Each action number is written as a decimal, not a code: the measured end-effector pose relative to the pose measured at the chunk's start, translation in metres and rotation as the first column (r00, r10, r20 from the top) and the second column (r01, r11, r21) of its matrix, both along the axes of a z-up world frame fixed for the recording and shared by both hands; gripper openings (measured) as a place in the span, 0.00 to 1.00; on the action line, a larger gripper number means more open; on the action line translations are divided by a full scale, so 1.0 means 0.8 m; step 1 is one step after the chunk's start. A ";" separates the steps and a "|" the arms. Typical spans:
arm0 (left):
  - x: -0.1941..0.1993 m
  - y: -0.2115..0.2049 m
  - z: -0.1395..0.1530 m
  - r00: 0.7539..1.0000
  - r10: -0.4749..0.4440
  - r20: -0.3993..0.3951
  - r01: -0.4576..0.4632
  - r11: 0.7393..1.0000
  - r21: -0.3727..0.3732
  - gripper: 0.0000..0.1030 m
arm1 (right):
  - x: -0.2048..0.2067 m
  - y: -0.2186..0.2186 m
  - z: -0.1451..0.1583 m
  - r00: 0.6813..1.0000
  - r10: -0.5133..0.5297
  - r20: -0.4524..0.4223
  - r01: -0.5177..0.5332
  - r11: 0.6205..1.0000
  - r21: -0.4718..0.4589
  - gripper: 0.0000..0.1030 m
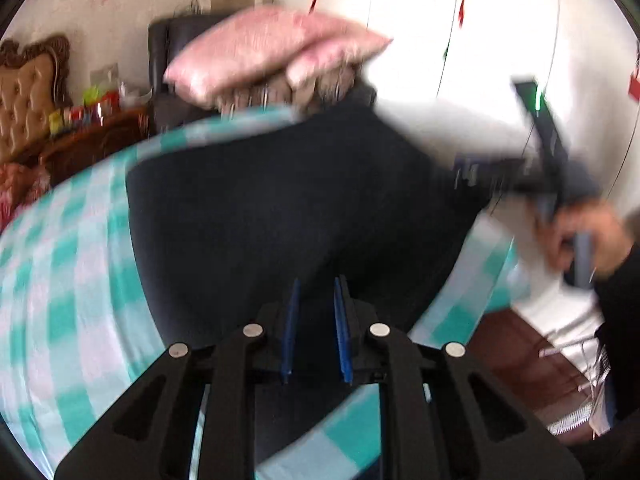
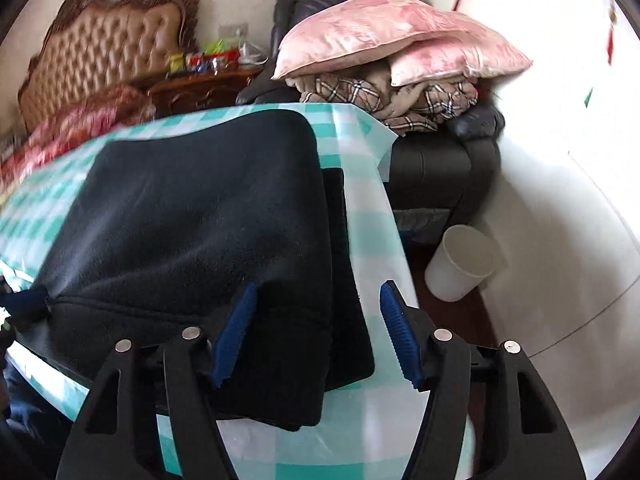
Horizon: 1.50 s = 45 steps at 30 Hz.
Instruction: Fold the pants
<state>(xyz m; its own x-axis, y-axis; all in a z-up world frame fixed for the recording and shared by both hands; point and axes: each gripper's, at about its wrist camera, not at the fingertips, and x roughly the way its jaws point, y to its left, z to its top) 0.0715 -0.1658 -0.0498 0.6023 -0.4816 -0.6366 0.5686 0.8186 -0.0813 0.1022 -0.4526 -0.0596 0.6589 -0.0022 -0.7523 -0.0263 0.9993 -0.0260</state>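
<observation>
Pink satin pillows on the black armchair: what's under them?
Under the pink satin pillows lies a crumpled beige plaid blanket, resting on the black leather armchair. The seat beneath the blanket is covered, so anything else there cannot be seen.

Pants: dark navy, plain. Table cover: teal-and-white check. Pillows: pink. Blanket beneath them: beige plaid. Bin: white. Tongs' pads: blue
</observation>
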 end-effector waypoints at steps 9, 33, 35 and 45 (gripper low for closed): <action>0.203 -0.179 0.038 0.975 -0.143 -0.171 0.139 0.990 -0.031 0.17 | -0.010 -0.012 -0.008 0.997 -0.072 -0.011 0.073 0.986 0.148 0.59; 0.047 -0.012 -0.041 0.974 0.070 -0.214 -0.070 0.998 0.012 0.32 | -0.004 -0.003 -0.011 0.986 -0.164 -0.011 0.164 0.981 0.103 0.76; 0.041 -0.010 -0.030 0.981 0.096 -0.167 -0.092 0.995 0.032 0.33 | -0.009 0.007 0.004 0.978 -0.205 0.025 0.204 0.978 0.050 0.76; -0.003 -0.003 -0.030 0.977 0.138 -0.163 -0.130 0.990 0.060 0.53 | -0.048 0.105 0.008 0.985 -0.153 0.076 0.161 0.980 -0.116 0.82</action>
<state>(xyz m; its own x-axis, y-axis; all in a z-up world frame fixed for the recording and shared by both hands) 0.0690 -0.1685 -0.0741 0.5431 -0.3697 -0.7539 0.4353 0.8918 -0.1237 0.0637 -0.3688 -0.0536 0.6913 -0.1980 -0.6949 0.1363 0.9802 -0.1438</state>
